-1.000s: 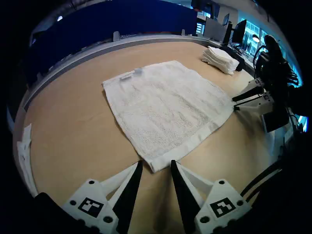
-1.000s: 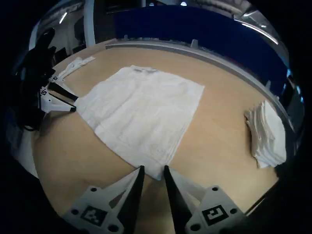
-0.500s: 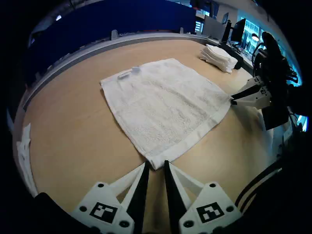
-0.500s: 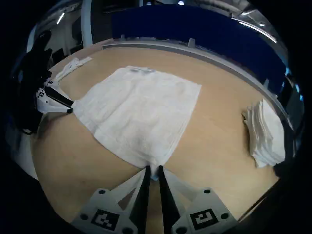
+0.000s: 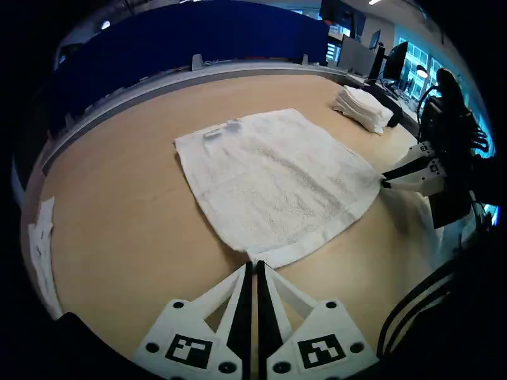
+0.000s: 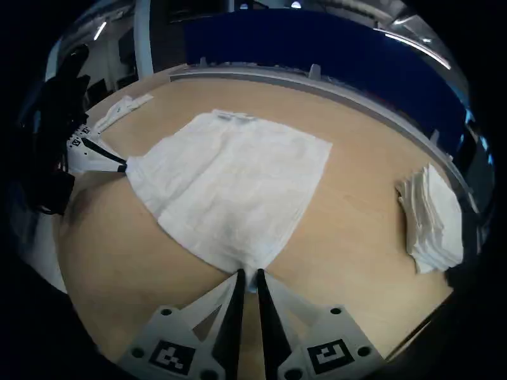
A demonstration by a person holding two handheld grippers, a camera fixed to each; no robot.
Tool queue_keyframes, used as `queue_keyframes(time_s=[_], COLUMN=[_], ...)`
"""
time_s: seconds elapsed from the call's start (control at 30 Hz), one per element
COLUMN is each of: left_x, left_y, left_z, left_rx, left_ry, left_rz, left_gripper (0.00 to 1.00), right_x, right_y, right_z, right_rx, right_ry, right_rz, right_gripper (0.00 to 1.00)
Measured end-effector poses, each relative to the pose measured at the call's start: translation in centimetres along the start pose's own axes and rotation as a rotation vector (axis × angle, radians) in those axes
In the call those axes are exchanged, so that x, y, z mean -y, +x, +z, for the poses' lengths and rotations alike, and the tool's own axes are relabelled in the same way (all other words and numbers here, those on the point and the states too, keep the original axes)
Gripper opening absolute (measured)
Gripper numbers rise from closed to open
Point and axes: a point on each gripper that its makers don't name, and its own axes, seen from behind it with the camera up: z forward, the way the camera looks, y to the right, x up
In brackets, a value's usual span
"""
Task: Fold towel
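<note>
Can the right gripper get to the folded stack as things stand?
Probably not yet: the right gripper is shut on a corner of the towel. The table toward the folded stack looks bare, so it need only let go.

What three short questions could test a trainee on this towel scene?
1. True or false: the towel already lies folded in half on the table.
2. What do the left tool and the right tool each hold? A. a corner of the towel. B. a pen. C. nothing, both are open.
3. Fill in the word: apart from the towel, a ___ of white cloths lies on the table.

Key: 1. False, it is spread flat. 2. A. 3. stack.
</note>
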Motion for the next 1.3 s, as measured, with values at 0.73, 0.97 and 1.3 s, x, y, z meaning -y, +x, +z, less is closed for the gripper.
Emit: queue_keyframes(time_s=[0.73, 0.97, 1.3], left_x=[-0.5, -0.8, -1.7], left_y=[1.8, 3.2, 4.0], left_z=[-4.6, -7.5, -9.1], left_rx=[-0.023, -0.051, -0.070], left_ry=[-0.002, -0.012, -0.032], left_rz=[-0.079, -0.137, -0.208], left_gripper=[0.05, 0.05, 0.05], right_x=[0.0, 0.1, -0.1], right_y=[3.4, 5.3, 5.8], right_z=[-4.0, -6.8, -8.8], right_rx=[-0.019, -0.041, -0.028], right_ry=[0.015, 0.026, 0.026], right_rz=[-0.024, -0.019, -0.024], right_gripper=[0.14, 0.14, 0.14])
